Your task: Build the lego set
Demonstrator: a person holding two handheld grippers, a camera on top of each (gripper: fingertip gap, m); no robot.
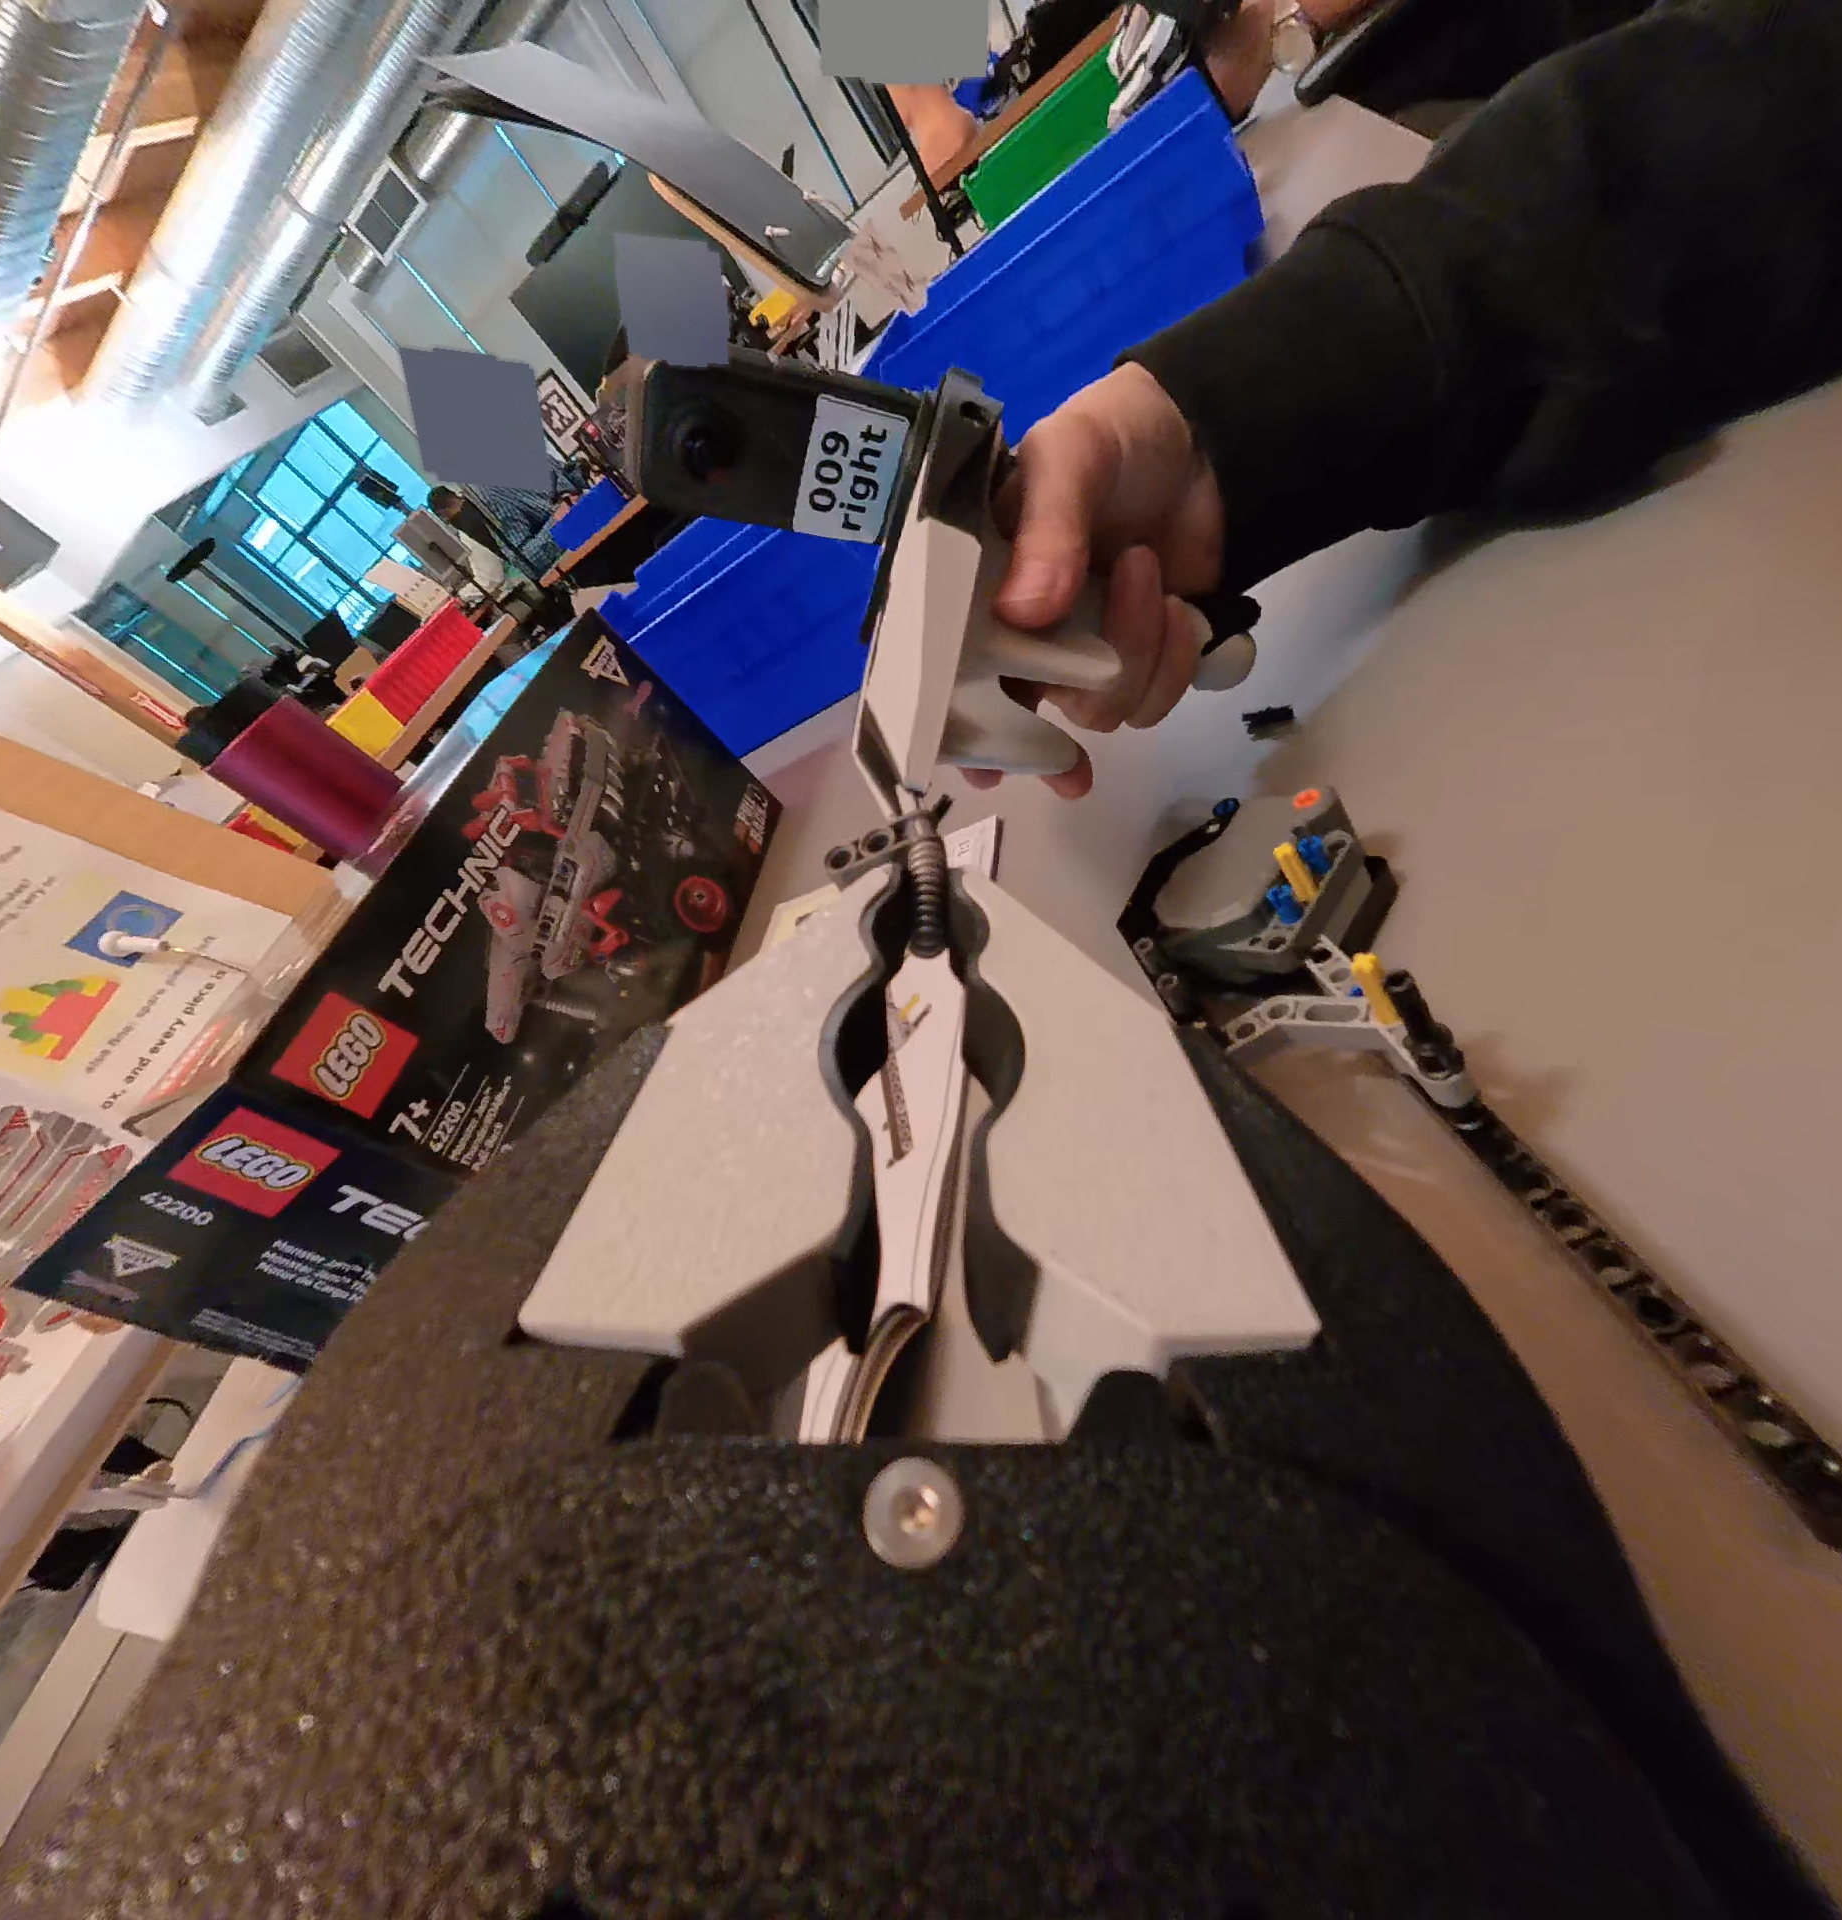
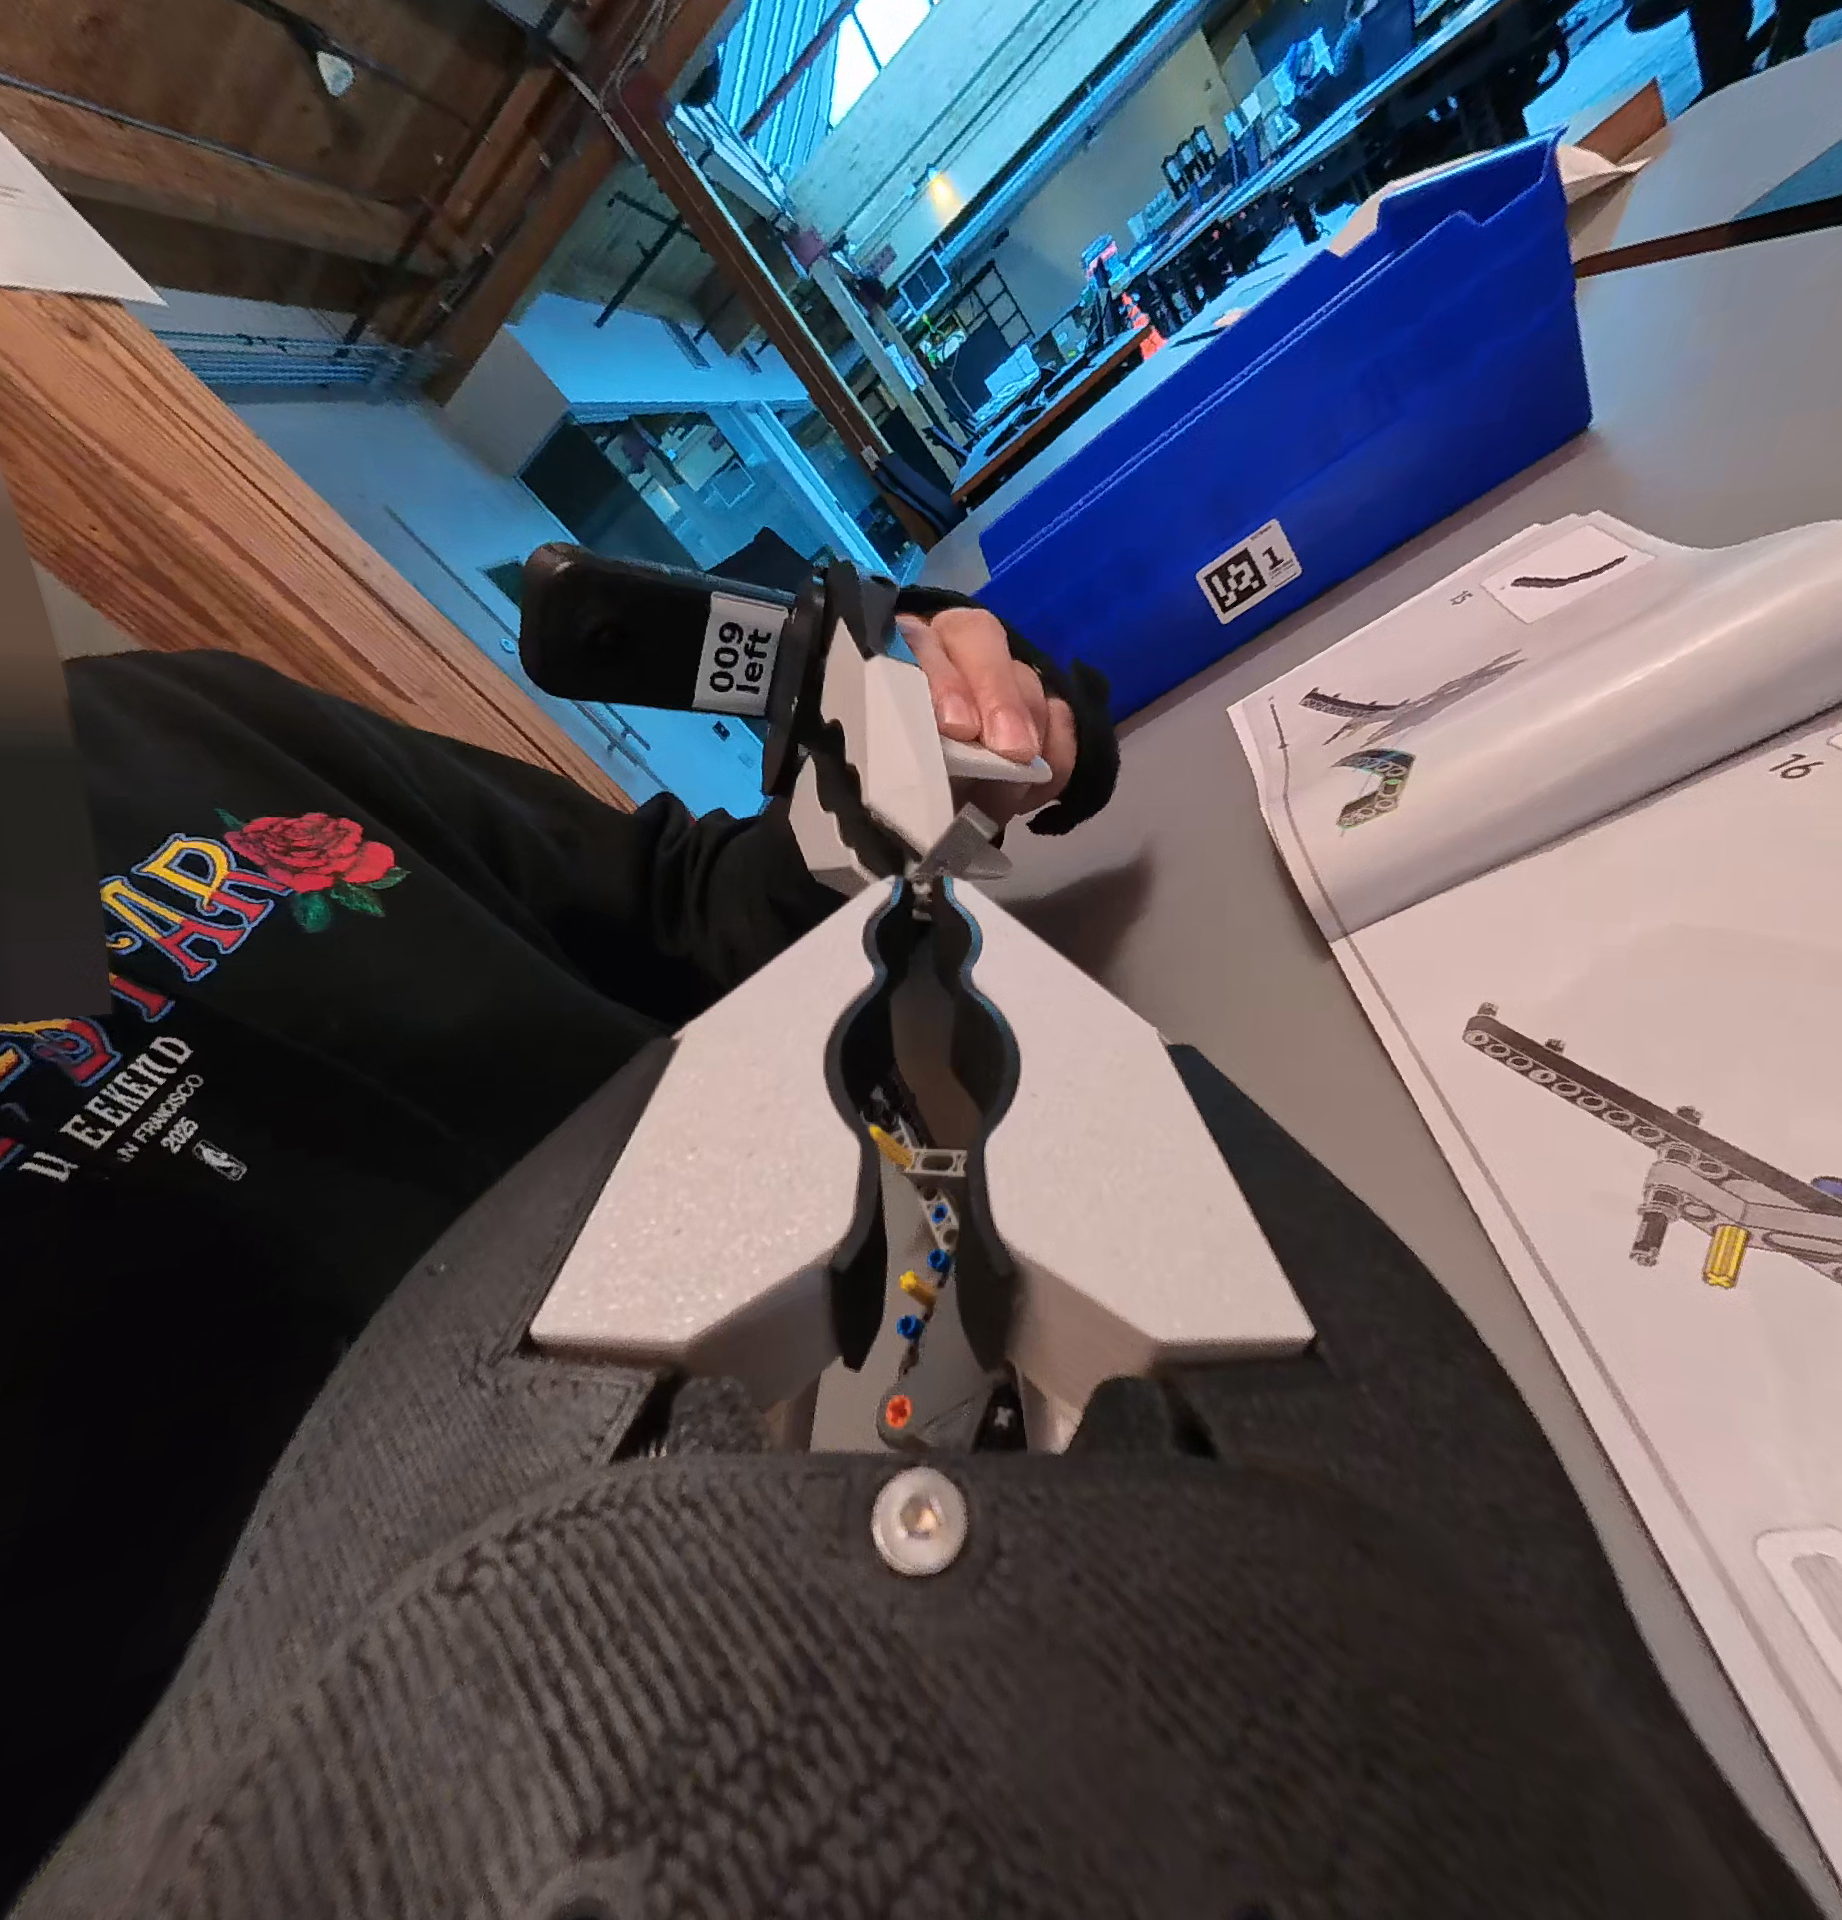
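Observation:
My left gripper (image 1: 922,888) is shut on a small spring shock absorber (image 1: 925,883), held in the air above the table. A grey holed connector (image 1: 860,850) sits crosswise at its far end. My right gripper (image 1: 909,795) comes in from the far side, tip to tip with the left, and pinches that far end. In the right wrist view my right gripper (image 2: 917,888) is shut at its tips against the left gripper (image 2: 901,857), with the grey connector (image 2: 964,844) beside them. The part-built assembly (image 1: 1270,914) with its long black beam (image 1: 1623,1278) lies on the table to the right.
The set's box (image 1: 481,987) stands at the left. Blue bins (image 1: 1062,301) line the table's far side. The open instruction booklet (image 2: 1623,1039) lies at the right in the right wrist view, beside a blue bin (image 2: 1312,447). A small black part (image 1: 1267,717) lies on the table. Both grippers' tips are close together, under 4 cm apart.

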